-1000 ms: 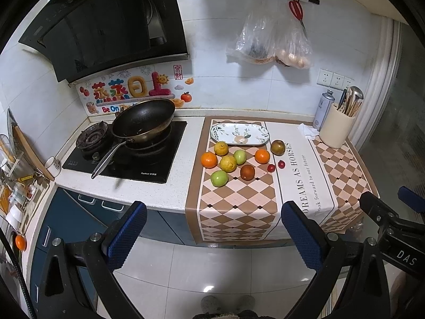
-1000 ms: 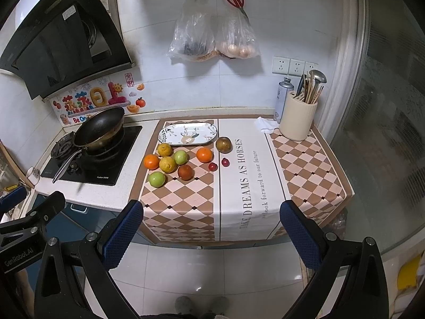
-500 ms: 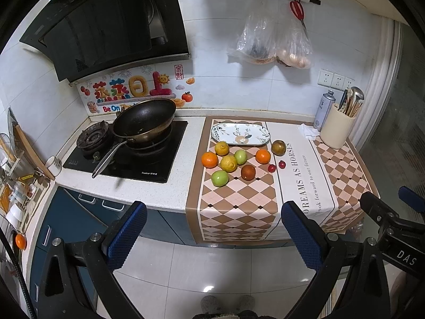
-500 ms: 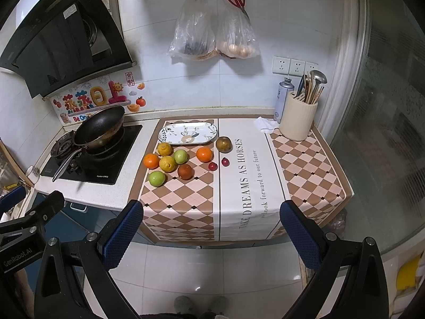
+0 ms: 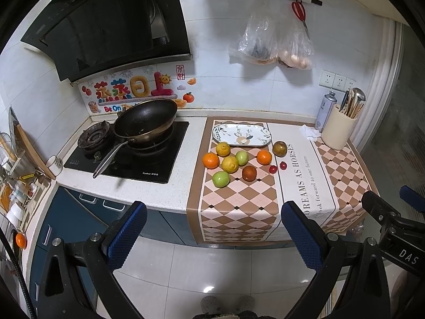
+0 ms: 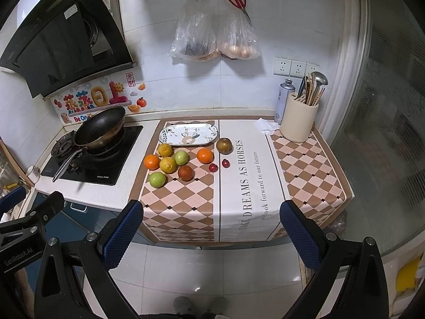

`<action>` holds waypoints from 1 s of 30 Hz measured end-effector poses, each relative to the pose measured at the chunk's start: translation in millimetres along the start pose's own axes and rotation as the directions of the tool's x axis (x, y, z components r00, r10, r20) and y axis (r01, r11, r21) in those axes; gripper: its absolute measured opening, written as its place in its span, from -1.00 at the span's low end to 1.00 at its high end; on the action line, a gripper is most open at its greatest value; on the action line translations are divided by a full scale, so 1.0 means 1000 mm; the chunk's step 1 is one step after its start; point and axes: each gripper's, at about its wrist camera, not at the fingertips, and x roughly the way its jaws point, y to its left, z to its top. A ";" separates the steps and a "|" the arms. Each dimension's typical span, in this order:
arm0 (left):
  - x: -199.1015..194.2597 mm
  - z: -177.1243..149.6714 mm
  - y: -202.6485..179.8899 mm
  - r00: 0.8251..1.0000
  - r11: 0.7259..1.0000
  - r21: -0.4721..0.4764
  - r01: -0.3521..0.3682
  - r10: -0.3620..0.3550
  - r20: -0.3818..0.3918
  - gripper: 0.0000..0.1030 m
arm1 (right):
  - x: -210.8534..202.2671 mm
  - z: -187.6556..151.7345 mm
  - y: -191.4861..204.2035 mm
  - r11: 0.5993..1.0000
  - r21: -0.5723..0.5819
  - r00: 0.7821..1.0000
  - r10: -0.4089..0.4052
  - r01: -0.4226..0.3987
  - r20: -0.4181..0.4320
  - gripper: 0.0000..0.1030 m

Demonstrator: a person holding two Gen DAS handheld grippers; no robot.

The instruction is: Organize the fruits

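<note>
Several fruits lie on the checkered mat (image 5: 233, 202) on the counter: oranges (image 5: 211, 160), yellow citrus (image 5: 230, 164), green apples (image 5: 220, 179), a brown fruit (image 5: 249, 173), a dark round fruit (image 5: 279, 148) and two small red fruits (image 5: 273, 169). A patterned oval plate (image 5: 241, 134) stands empty behind them. The fruits (image 6: 167, 164) and plate (image 6: 189, 134) also show in the right wrist view. My left gripper (image 5: 212, 236) and right gripper (image 6: 209, 235) are open and empty, held well back from the counter above the floor.
A black wok (image 5: 145, 120) sits on the stove at left. A cream utensil holder (image 5: 338, 129) and a spray can (image 5: 325, 110) stand at the back right. Plastic bags (image 5: 271, 45) hang on the wall. Blue cabinets (image 5: 79, 212) lie under the counter.
Both views have shifted very slightly; the grippers stay open and the fruits have not moved.
</note>
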 end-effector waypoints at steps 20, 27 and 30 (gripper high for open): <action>0.001 0.000 0.000 1.000 1.000 0.001 0.001 -0.001 0.002 1.00 | 0.000 0.000 0.001 1.000 0.006 1.000 0.001 -0.001 0.003 1.00; 0.022 0.013 0.016 0.997 0.999 -0.003 -0.047 0.047 0.063 1.00 | 0.013 0.002 0.002 0.994 0.102 0.999 0.038 -0.040 0.024 1.00; 0.050 0.022 0.030 0.995 0.997 -0.019 -0.071 0.072 0.068 1.00 | 0.035 0.005 0.002 0.985 0.161 0.998 0.067 -0.068 0.008 1.00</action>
